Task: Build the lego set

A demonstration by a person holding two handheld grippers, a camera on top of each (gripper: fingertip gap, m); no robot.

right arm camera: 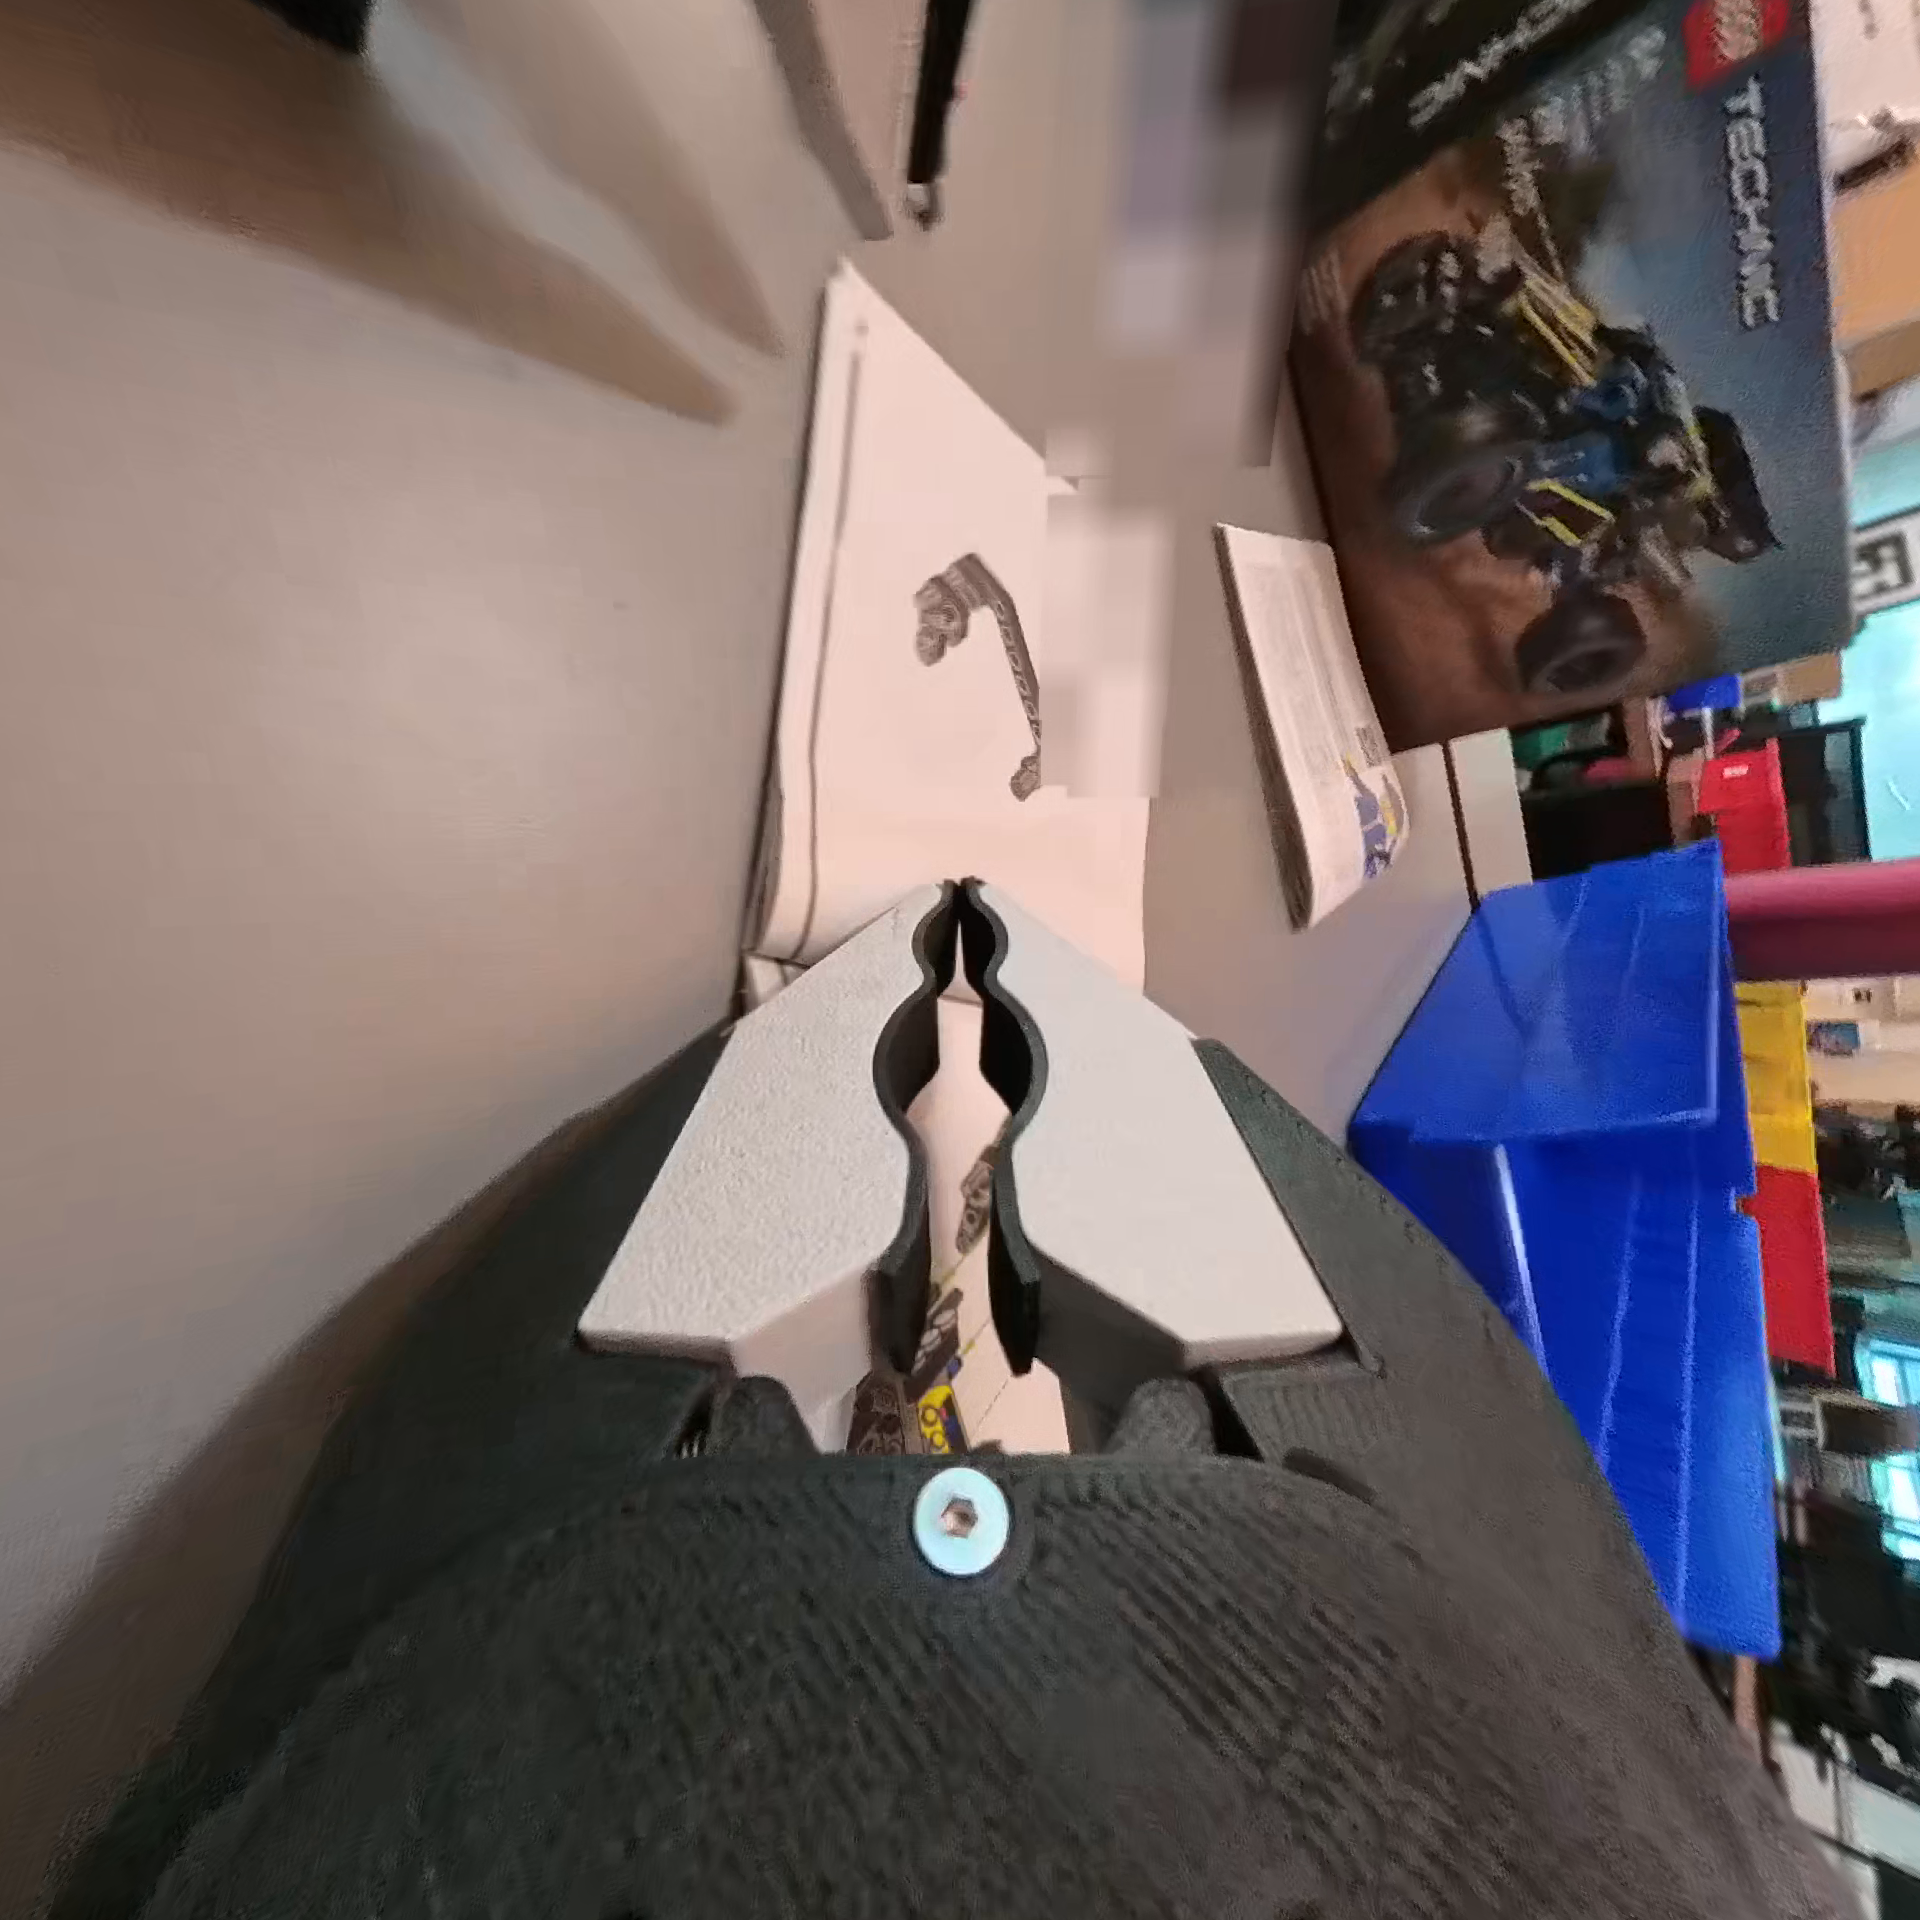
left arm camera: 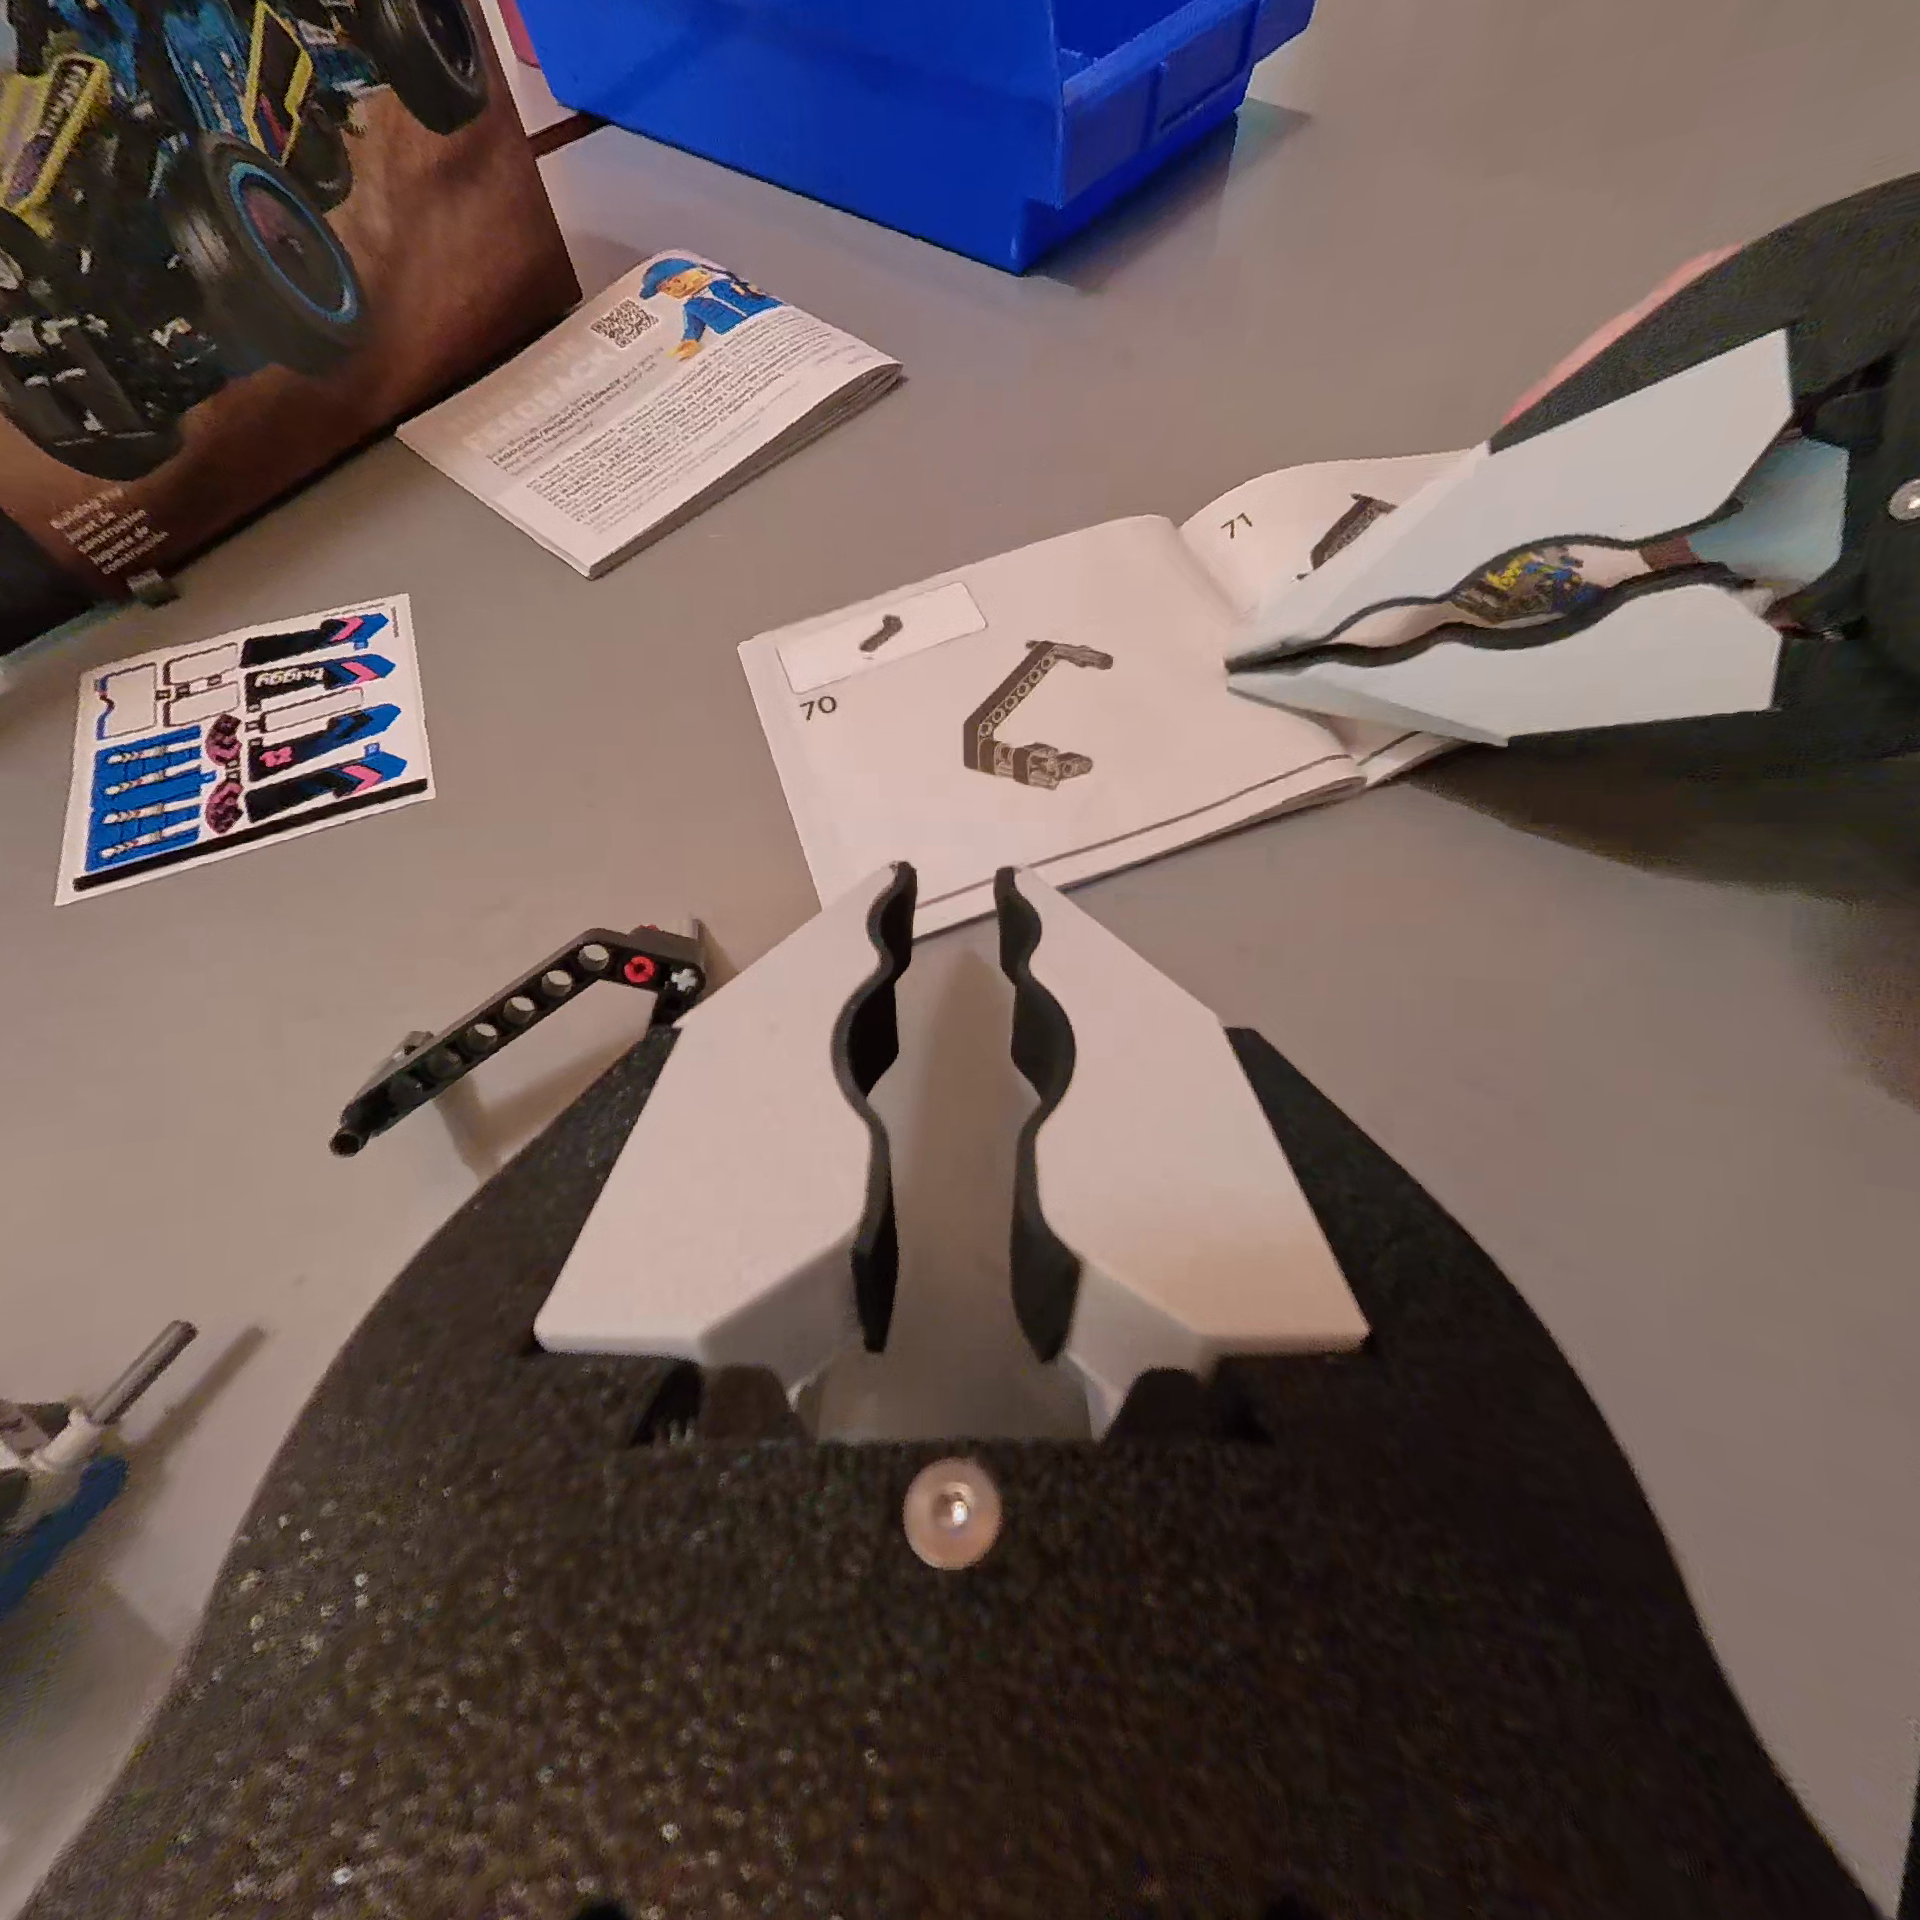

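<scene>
An open instruction booklet (left arm camera: 1039, 748) lies on the grey table (left arm camera: 1455, 987). My right gripper (left arm camera: 1242, 665) comes in from the right and is shut on the booklet's right-hand pages. In the right wrist view its tips (right arm camera: 958, 888) are pressed together, with a printed page (right arm camera: 956, 1226) running between the fingers. My left gripper (left arm camera: 954, 883) is open and empty, its tips just over the booklet's near edge. A black bent beam assembly (left arm camera: 520, 1023) with a red pin lies on the table just left of the left gripper.
A sticker sheet (left arm camera: 244, 743) lies to the left. A second, closed booklet (left arm camera: 655, 405) lies beyond it, next to the toy set's box (left arm camera: 239, 260). A blue bin (left arm camera: 935, 104) stands at the back. A partly built blue and grey model (left arm camera: 52, 1455) sits at the near left edge. The left gripper's tips are roughly 10 cm from the right gripper's.
</scene>
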